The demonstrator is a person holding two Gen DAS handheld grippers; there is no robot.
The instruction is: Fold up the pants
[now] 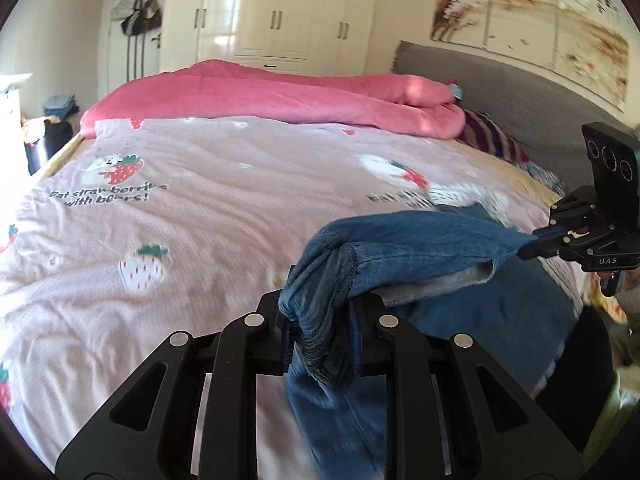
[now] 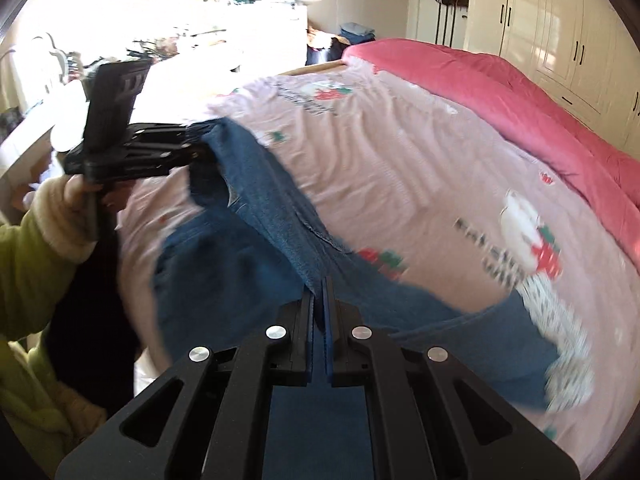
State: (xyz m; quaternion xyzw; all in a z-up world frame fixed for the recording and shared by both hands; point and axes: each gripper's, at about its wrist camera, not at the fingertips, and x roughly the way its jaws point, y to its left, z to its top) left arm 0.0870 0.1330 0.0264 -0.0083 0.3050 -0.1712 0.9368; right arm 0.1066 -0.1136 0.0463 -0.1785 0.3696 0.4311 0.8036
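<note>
Left wrist: left gripper (image 1: pixel 320 320) clamps bunched waistband, right gripper (image 2: pixel 319 304) pinches edge. Pants (image 2: pixel 256 216) look soft, heavy; best gripped at seams.

Count: one pair of blue pants (image 1: pixel 404 240), two tools — left tool (image 1: pixel 320 320) and right tool (image 2: pixel 320 312) — each with a corner of the denim. Ahead of the tools: one bed (image 1: pixel 240 240), one pink strawberry-print sheet (image 1: pixel 224 168), one folded pink quilt (image 1: pixel 280 96). Beyond that, one wardrobe (image 1: pixel 280 8) and one wall picture (image 1: pixel 532 12).

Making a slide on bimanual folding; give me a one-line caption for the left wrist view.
Left claw and right claw both grip blue jeans, lifted over a strawberry-print bedspread.
</note>
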